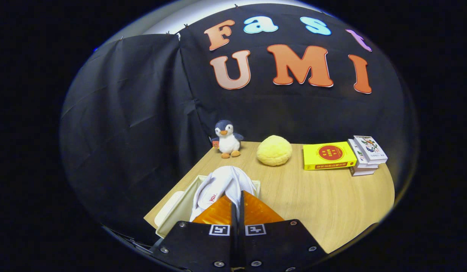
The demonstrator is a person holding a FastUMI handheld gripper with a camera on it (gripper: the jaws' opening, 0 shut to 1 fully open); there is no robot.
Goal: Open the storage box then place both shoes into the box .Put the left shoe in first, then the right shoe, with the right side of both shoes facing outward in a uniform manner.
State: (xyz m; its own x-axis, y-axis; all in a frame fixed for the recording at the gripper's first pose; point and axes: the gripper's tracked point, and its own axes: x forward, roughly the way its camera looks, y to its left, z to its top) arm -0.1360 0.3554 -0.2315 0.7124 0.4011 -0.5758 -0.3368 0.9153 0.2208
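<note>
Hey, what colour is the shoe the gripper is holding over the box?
White, with a small red mark on its side. The shoe shows best in the gripper view, pinched by the gripper.

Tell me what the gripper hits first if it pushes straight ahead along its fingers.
Most likely the white shoe: the gripper, fingers nearly closed, already has its tips at it, over the open storage box. Whether they grip it is unclear.

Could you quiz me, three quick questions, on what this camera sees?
1. True or false: the tongs hold a white shoe over the open box.
2. What sits between the penguin toy and the yellow book? A) cup B) yellow plush ball C) shoe
3. Fill in: the small books are stacked beside the yellow ____.

Key: 1 true; 2 B; 3 book.
</note>
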